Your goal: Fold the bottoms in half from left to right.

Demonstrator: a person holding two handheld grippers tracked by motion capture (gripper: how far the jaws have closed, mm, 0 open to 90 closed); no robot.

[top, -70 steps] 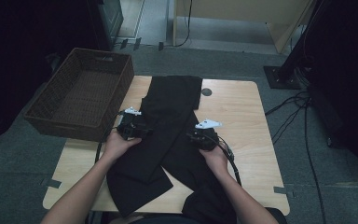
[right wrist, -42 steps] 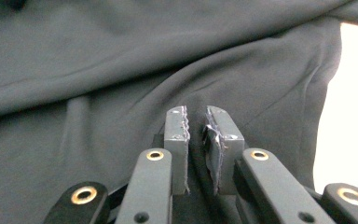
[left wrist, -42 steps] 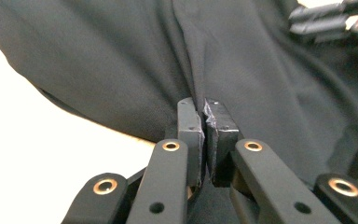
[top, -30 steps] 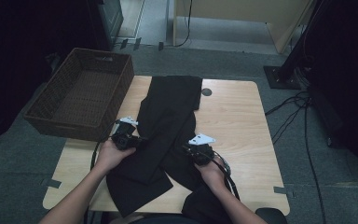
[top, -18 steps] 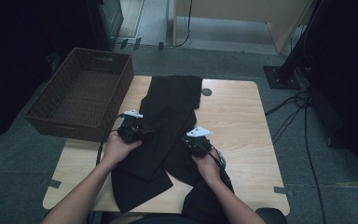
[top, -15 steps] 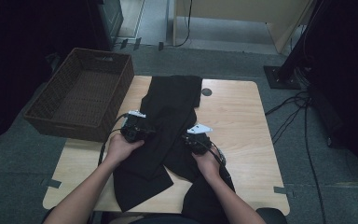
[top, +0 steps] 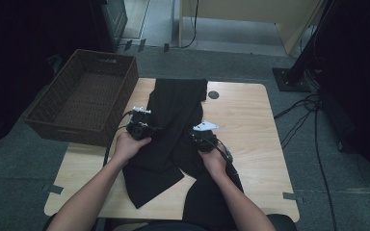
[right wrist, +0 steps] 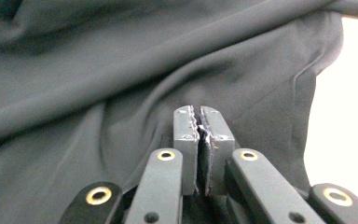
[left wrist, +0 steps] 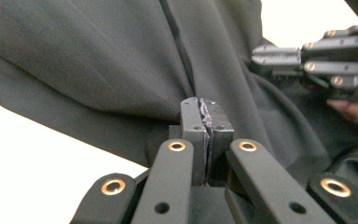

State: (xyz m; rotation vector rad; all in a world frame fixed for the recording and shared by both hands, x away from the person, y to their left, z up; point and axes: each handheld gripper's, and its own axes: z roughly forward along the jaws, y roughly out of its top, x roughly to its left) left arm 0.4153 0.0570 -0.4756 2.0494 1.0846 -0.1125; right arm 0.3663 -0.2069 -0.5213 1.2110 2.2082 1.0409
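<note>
Trousers (top: 176, 125) are lying mid-table, right of the basket (top: 84, 103). Both grippers, left (top: 138, 129) and right (top: 201, 139), are pinching cloth and have been sliding back farther again, so the fold is progressing.

Black hand-held gripper (left wrist: 206, 122) links, brass rivets; bare forearms.

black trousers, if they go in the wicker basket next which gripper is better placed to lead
Probably left. The left gripper is beside the wicker basket; the right gripper is across the black trousers.
</note>
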